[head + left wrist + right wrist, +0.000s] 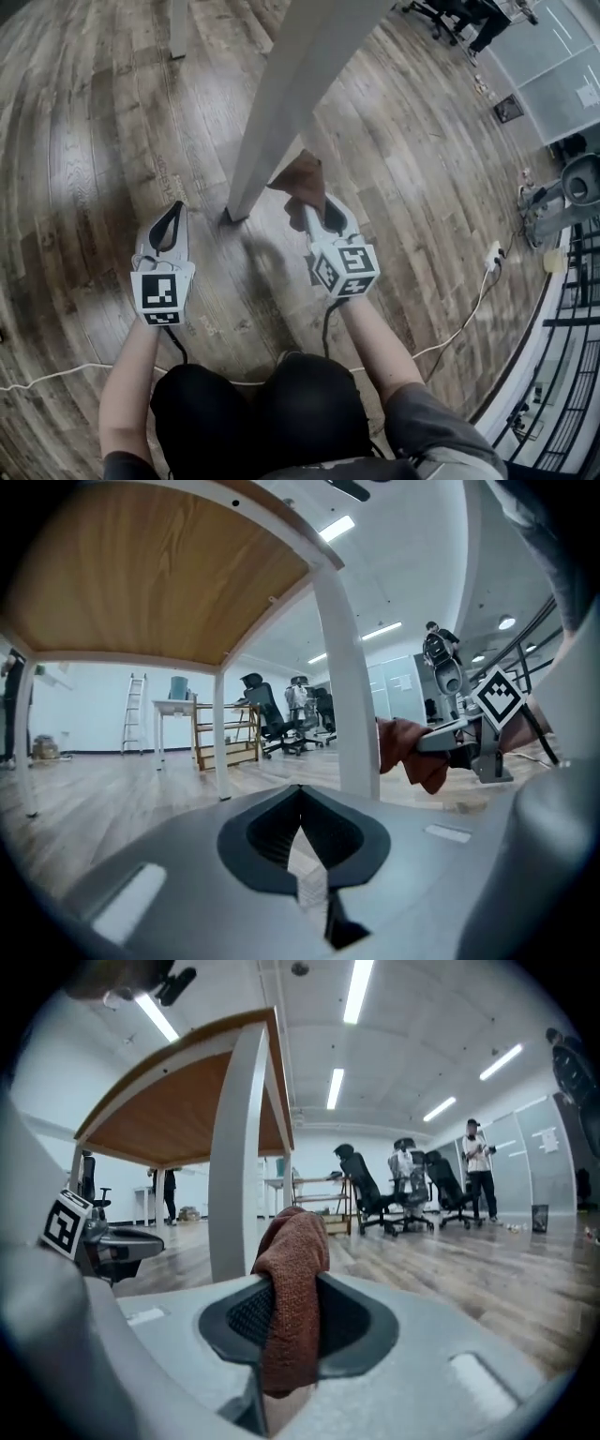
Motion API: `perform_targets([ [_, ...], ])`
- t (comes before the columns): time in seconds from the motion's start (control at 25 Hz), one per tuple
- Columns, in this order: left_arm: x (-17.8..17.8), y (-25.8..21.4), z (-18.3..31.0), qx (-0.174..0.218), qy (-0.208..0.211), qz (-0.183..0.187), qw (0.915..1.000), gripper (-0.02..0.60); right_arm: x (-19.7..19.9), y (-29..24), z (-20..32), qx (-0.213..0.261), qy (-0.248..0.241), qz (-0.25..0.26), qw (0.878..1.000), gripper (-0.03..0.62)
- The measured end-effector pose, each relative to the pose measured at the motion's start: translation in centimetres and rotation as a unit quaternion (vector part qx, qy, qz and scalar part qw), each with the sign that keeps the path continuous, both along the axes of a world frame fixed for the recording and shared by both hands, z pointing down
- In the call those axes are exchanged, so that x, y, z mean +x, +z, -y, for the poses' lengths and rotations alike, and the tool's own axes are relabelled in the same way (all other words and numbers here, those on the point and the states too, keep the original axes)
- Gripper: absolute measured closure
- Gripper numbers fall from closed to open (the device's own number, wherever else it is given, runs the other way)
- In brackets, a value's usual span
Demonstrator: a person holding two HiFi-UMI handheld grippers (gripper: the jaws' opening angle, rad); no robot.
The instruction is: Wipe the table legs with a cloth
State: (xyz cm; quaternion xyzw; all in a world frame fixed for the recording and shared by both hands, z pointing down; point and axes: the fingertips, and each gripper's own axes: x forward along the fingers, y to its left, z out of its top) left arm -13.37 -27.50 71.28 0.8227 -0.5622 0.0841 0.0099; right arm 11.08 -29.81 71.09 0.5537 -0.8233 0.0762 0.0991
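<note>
While the right gripper [312,214] clamps the brown cloth [292,1279] upright between its jaws, the cloth's bunched top pokes out past the tips, just beside the white table leg [281,103] near its foot. On the leg's other side, the left gripper [174,214] has its jaws pressed together on nothing.

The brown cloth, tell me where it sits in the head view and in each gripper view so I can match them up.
Head view: cloth at centre, held by the right gripper, right beside the white table leg.
Left gripper view: cloth right of centre, just right of the leg.
Right gripper view: cloth at bottom centre, pinched between the jaws; the leg stands just left of it.
Shared landmark: the white table leg.
</note>
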Motion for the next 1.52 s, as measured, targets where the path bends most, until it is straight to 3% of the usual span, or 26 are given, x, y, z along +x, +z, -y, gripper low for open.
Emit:
perform_targets([
  [0.16, 0.6, -9.5, 1.6, 0.064, 0.040, 0.015, 0.9970, 0.563, 0.6, -12.2, 1.6, 0.106, -0.014, 0.013, 0.994, 0.504],
  [0.32, 2.2, -18.5, 1.4, 0.118, 0.073, -0.011, 0.9902, 0.563, -1.3, -22.6, 1.6, 0.185, -0.080, 0.030, 0.979, 0.505],
  [0.52, 4.9, -23.1, 1.0, 0.149, 0.097, -0.025, 0.9837, 0.563, -3.2, -30.0, 2.4, 0.250, -0.116, -0.004, 0.961, 0.505],
  [0.68, 7.2, -24.7, 0.3, 0.161, 0.113, -0.026, 0.9801, 0.563, -4.2, -32.6, 3.1, 0.280, -0.140, -0.015, 0.950, 0.505],
  [0.84, 7.6, -23.6, 0.2, 0.154, 0.114, -0.021, 0.9813, 0.563, -5.1, -29.7, 2.9, 0.256, -0.157, -0.026, 0.954, 0.505],
  [1.12, 7.1, -17.8, 0.2, 0.122, 0.105, -0.029, 0.9865, 0.563, -5.6, -18.8, 2.3, 0.179, -0.159, -0.040, 0.970, 0.503],
  [1.32, 7.4, -12.3, -0.5, 0.100, 0.119, -0.024, 0.9875, 0.563, -5.9, -9.3, 1.8, 0.090, -0.152, -0.032, 0.984, 0.504],
  [1.52, 8.4, -7.6, -1.3, 0.062, 0.136, -0.026, 0.9884, 0.563, -6.2, -1.9, 1.3, 0.021, -0.151, -0.037, 0.988, 0.505],
])
